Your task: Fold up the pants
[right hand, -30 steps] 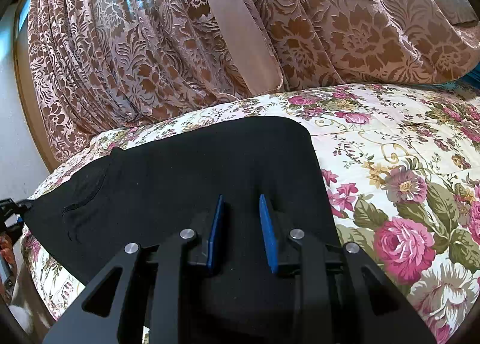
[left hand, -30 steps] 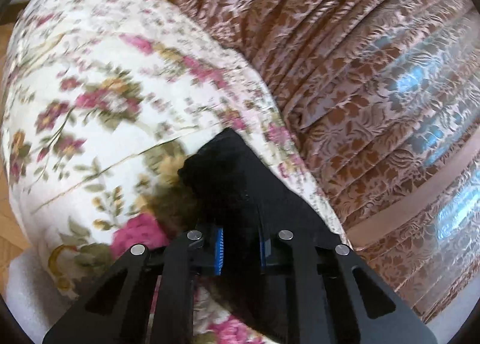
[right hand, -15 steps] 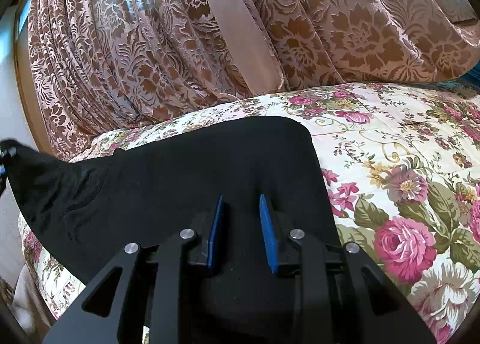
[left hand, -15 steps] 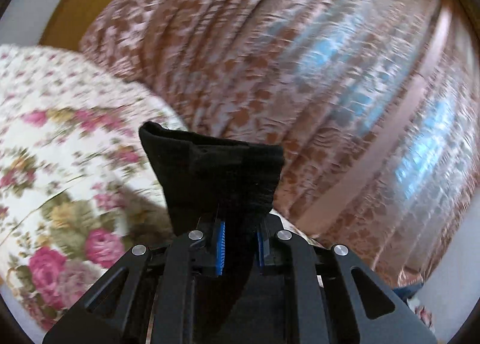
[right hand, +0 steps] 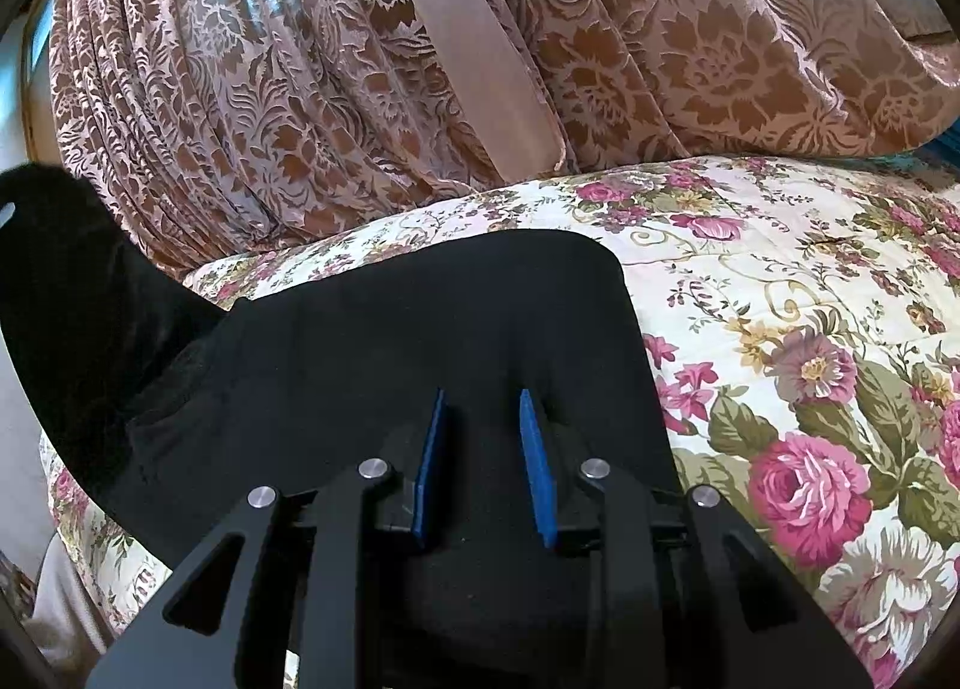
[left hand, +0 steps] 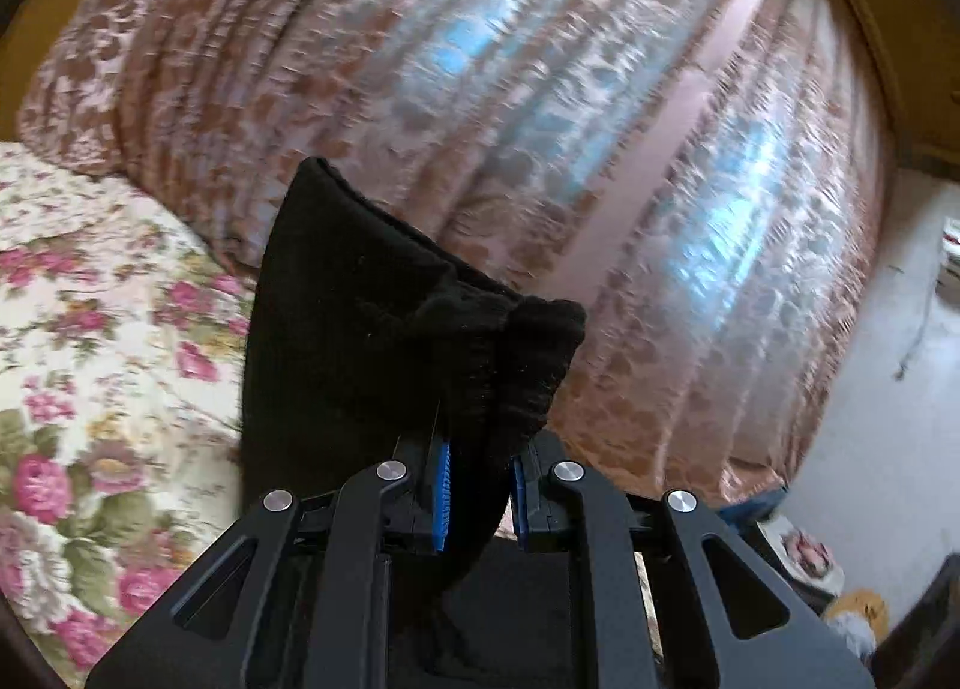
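So the black pants [right hand: 420, 329] are lying on the floral bedspread [right hand: 780, 281], and I'll use that bedspread as my reference for everything. Most of the fabric is flat on it, on the side away from the big roses, with the brown patterned curtain [right hand: 300, 59] hanging behind the bed's far edge.

The left hand-held gripper [left hand: 477, 485] is nearly closed, and it's pinching a bunched end of the pants, looks like a ribbed cuff or hem, which stands up above the bedspread with the curtain behind it. In the right wrist view you can see that lifted end as a dark flap off the bedspread's left side.

The right hand-held gripper [right hand: 483, 437] is low over the flat part of the pants. Its jaws are only a little apart and the blue pads sit either side of a small ridge of cloth, but honestly I can't tell if it's actually gripping or just resting there.

What could go sideways, my guess:
- The left pinch is on a thick wad near the pad tips, so a quick swing over could let it slip out and the fold flops short.
- If the right one isn't really pinning the cloth, the whole garment drags across the bedspread instead of creasing.
- Only one bunched bit is held, so the lifted end may land twisted or wrinkled.
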